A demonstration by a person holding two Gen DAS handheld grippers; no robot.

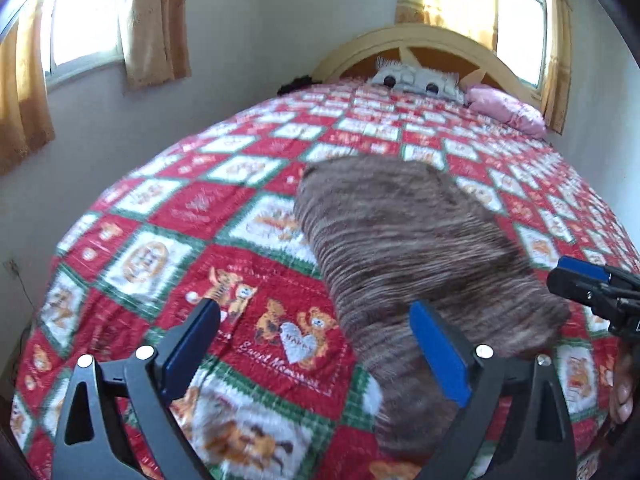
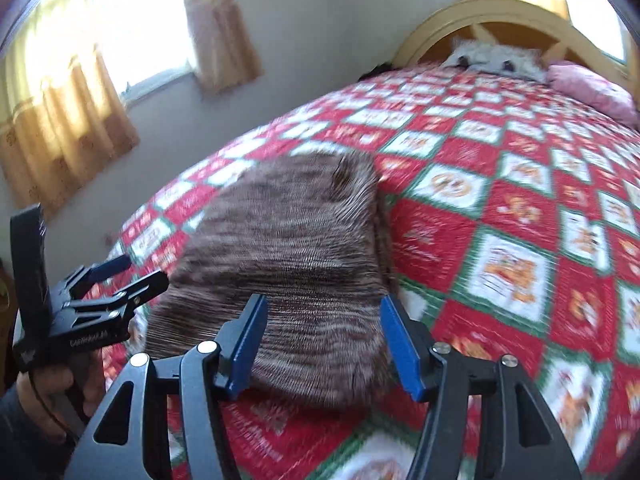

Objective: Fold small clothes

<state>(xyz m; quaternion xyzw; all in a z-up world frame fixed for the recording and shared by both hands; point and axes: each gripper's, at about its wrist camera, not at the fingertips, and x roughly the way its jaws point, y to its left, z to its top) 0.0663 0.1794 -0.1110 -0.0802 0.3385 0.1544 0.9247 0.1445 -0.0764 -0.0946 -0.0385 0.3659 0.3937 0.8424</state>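
A brown striped knit garment [image 1: 408, 240] lies folded flat on the red patchwork bedspread [image 1: 192, 208]; it also shows in the right wrist view [image 2: 288, 248]. My left gripper [image 1: 316, 344] is open and empty, above the garment's near left edge, with its right pad [image 1: 438, 356] over the cloth. My right gripper [image 2: 322, 344] is open and empty, over the garment's near end. Each gripper shows in the other's view: the right one [image 1: 592, 284] at the far right, the left one [image 2: 136, 272] at the left, held by a hand.
The bedspread [image 2: 500, 208] covers the whole bed. At the head are a wooden arched headboard [image 1: 432, 44], a grey-white cushion [image 1: 416, 78] and a pink pillow [image 1: 504, 110]. Curtained windows [image 1: 80, 20] and a grey wall stand to the left.
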